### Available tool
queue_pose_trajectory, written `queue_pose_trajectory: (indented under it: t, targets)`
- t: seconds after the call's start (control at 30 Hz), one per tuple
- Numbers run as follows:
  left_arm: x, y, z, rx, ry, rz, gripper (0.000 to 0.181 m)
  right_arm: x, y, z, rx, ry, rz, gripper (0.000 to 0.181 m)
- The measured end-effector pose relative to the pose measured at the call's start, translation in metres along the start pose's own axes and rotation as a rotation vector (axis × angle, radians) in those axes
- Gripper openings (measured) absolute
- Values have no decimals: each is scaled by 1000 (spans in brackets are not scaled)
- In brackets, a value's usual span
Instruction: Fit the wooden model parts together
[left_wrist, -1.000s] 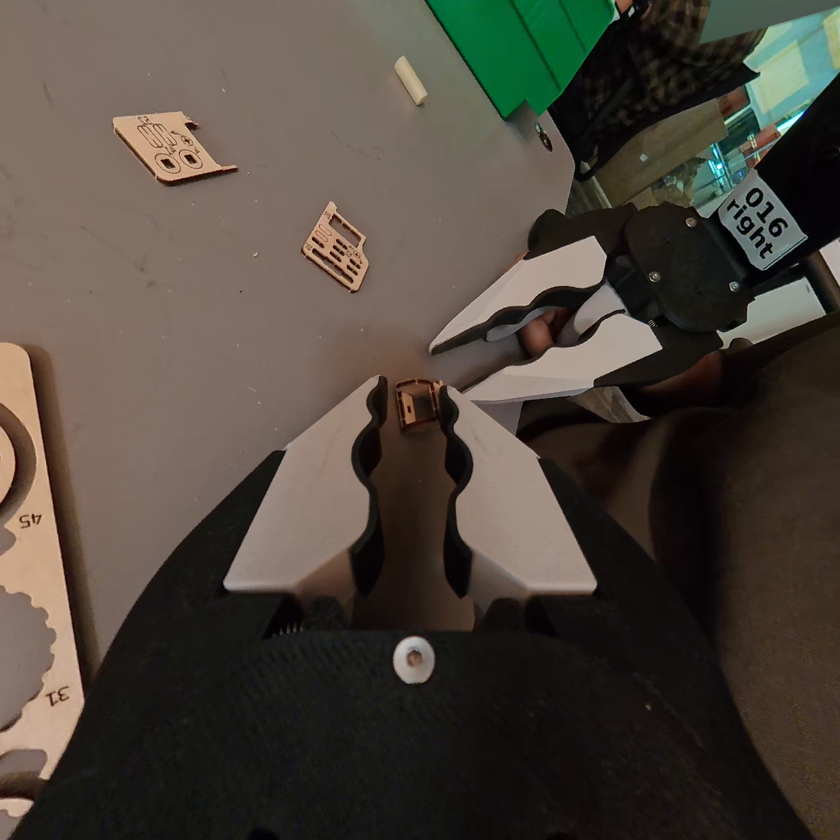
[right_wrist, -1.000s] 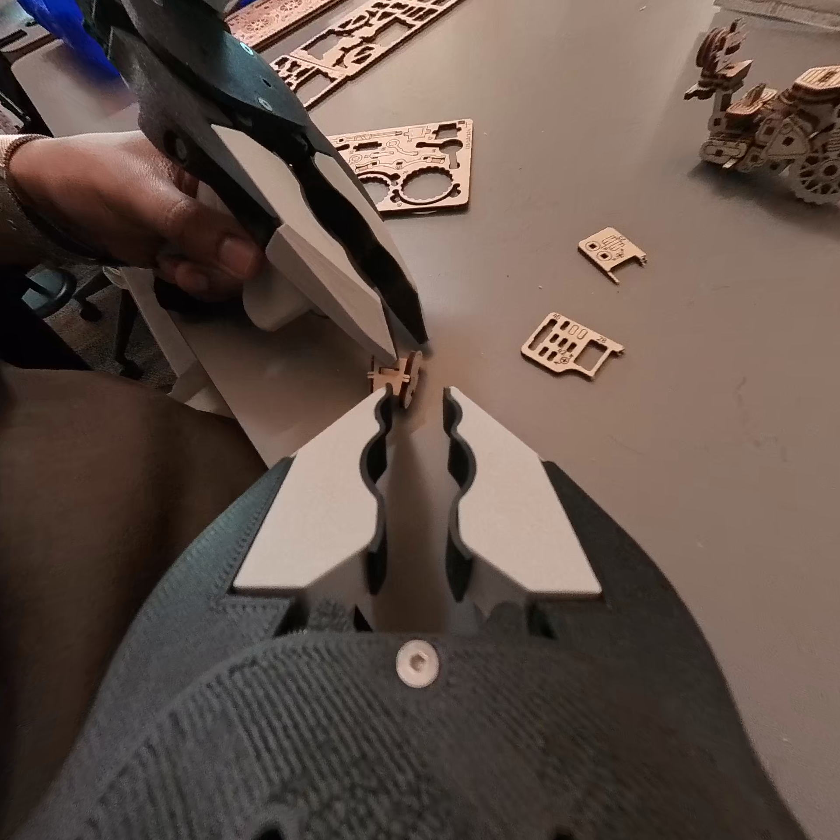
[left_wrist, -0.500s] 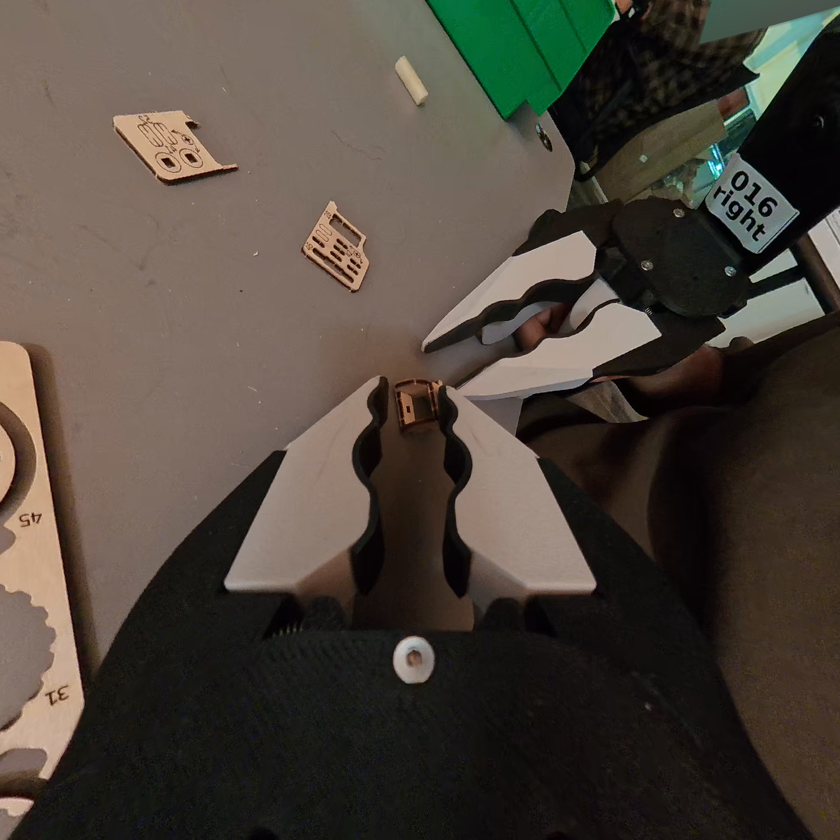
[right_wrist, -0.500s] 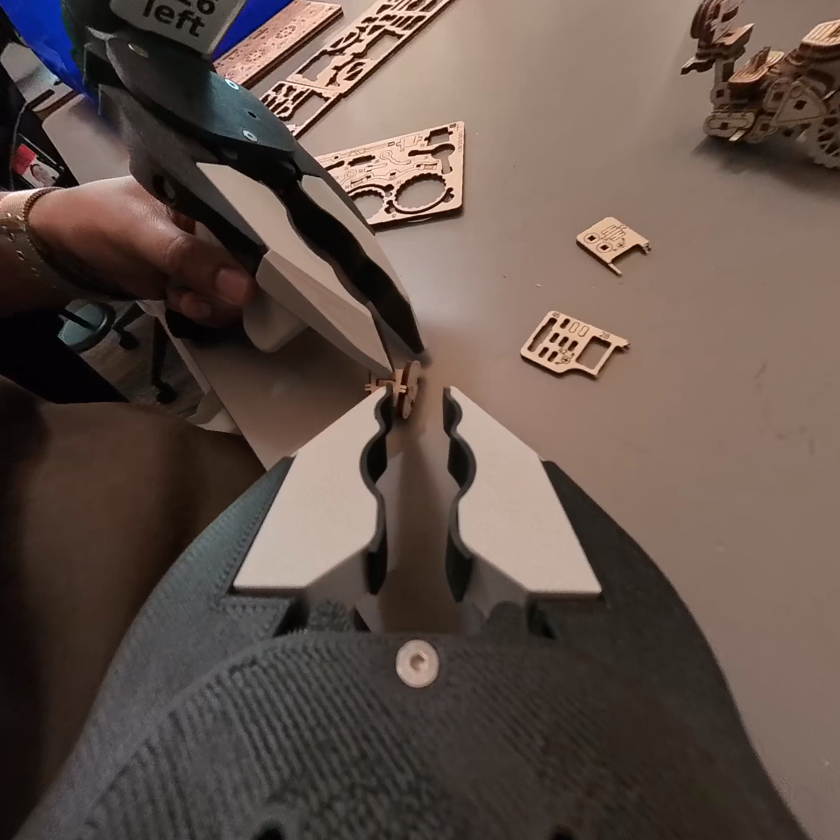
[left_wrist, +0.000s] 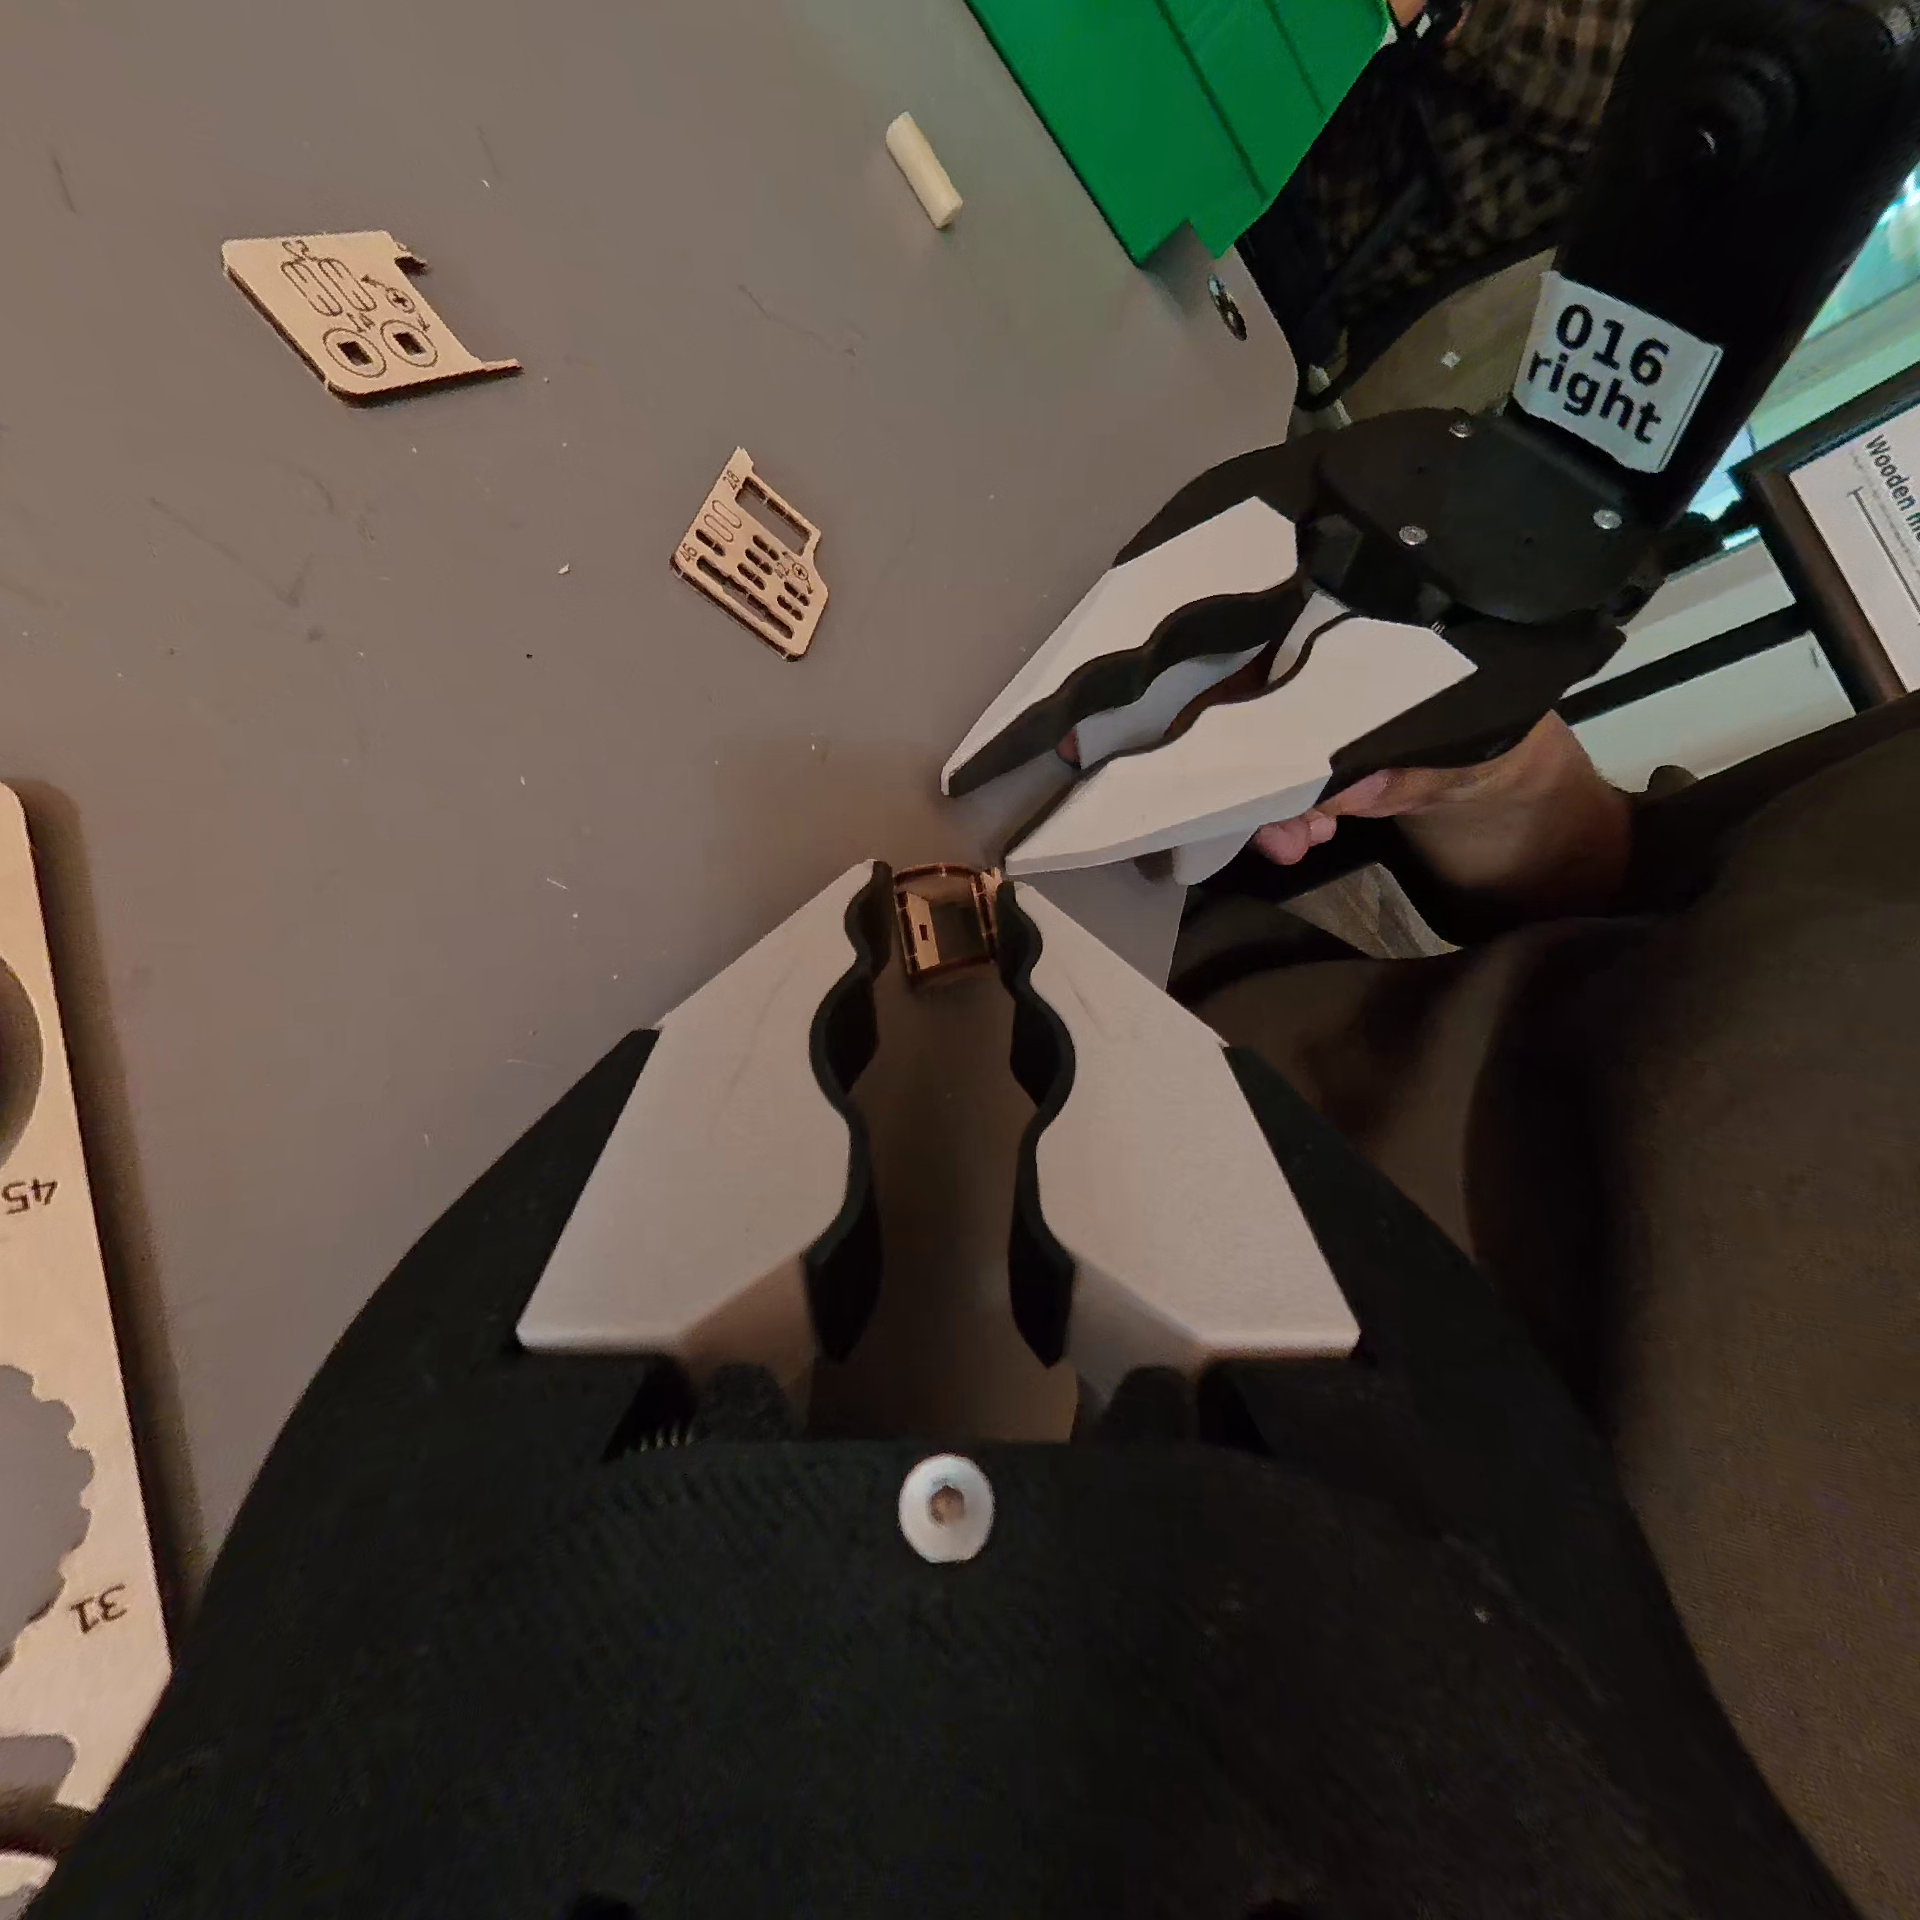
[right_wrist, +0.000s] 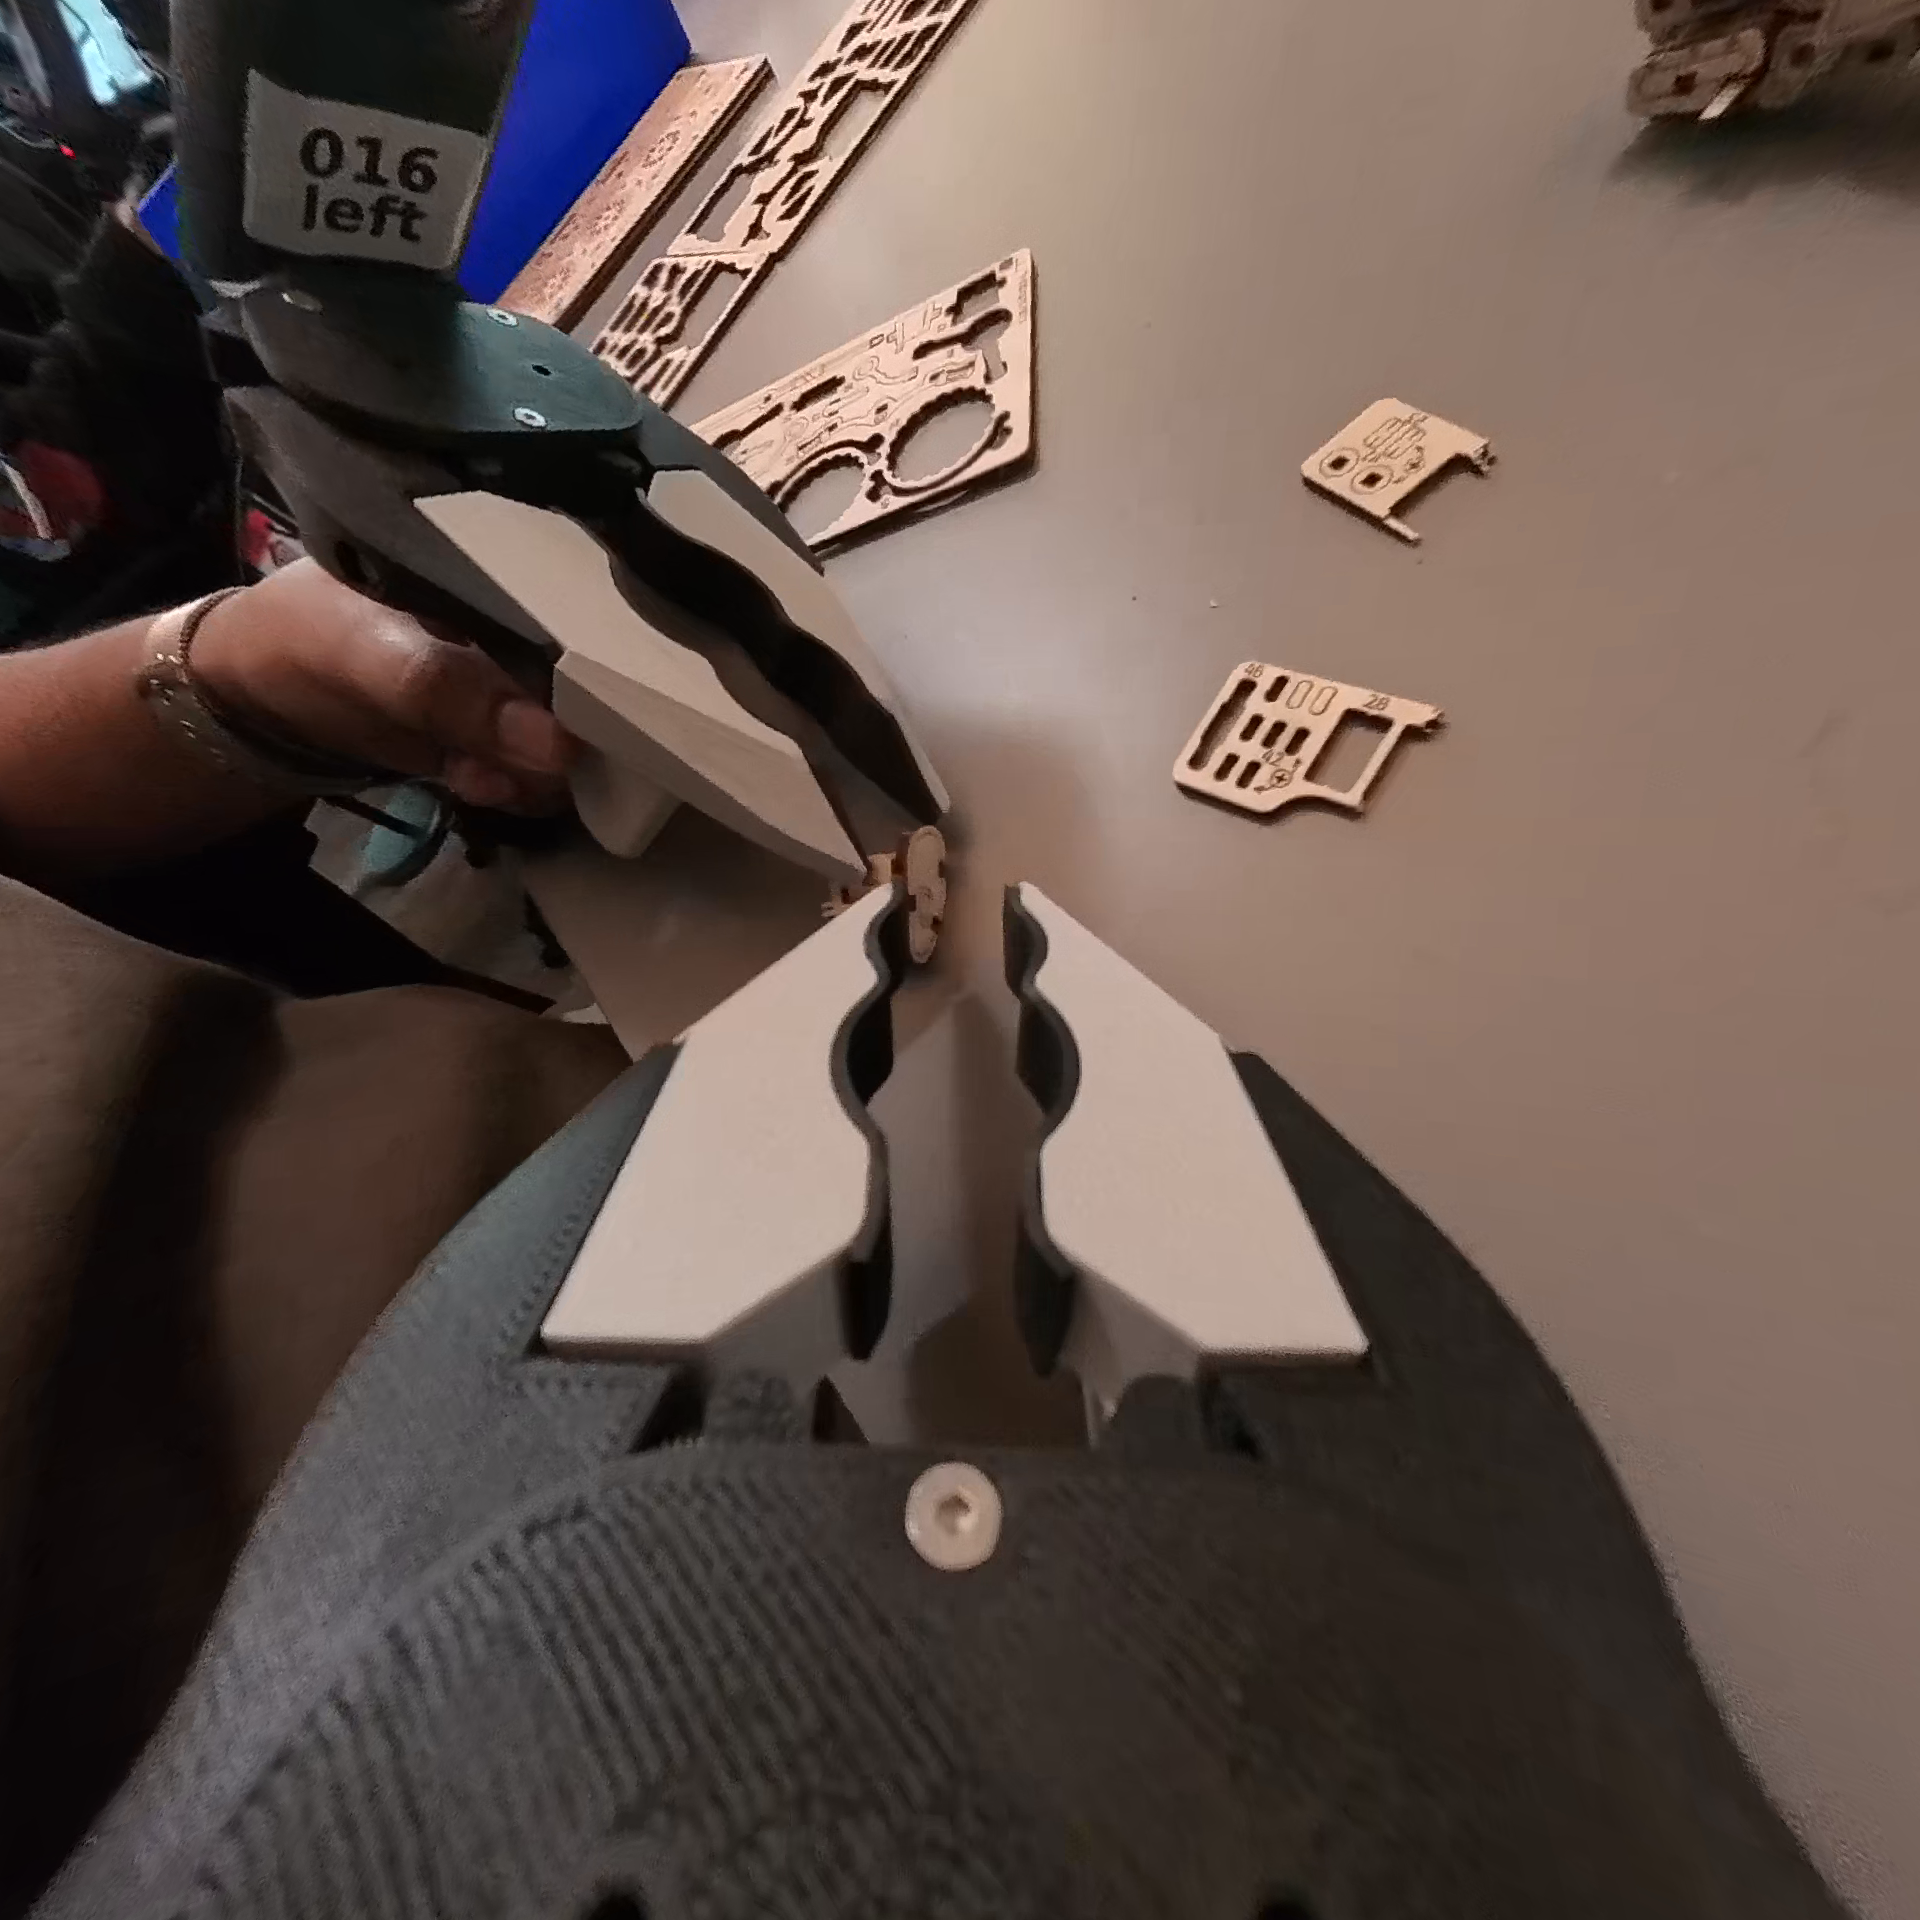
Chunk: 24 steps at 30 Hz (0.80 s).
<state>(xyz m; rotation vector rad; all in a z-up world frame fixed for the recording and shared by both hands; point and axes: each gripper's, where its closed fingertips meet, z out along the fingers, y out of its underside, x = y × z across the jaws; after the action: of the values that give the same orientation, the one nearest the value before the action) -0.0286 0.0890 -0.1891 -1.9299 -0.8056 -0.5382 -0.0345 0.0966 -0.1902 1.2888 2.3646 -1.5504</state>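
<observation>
1. Far across your grey table (left_wrist: 312, 727) lies a small white cylinder (left_wrist: 922, 169), well apart from everything else.
2. A green box (left_wrist: 1164, 104) sits at the table's far edge, just beyond the cylinder.
3. A blue object (right_wrist: 582, 135) stands past the table's left side.

Flat grey tabletop (left_wrist: 436, 644), faint scuffs. Pale tan laser-cut wooden offcuts (left_wrist: 750, 553), dark engraved marks and slot cut-outs. Small tan-brown wooden model piece (left_wrist: 943, 925), darker burnt edges. Gripper fingers (left_wrist: 717, 1132) light grey with black wavy inner pads, black ribbed body. Bright green box (left_wrist: 1164, 94). Blue panel (right_wrist: 582, 125). Small white cylinder (left_wrist: 921, 168).
</observation>
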Motion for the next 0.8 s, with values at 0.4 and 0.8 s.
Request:
queue_pose_trajectory:
  t: [0.4,0.8]
  targets:
    - [0,0,0,1,14,-15,17,0,0,-2,-5,-40,33,17]
    - [1,-1,-1,4,42,-45,14,1,0,-1,-4,-27,23,15]
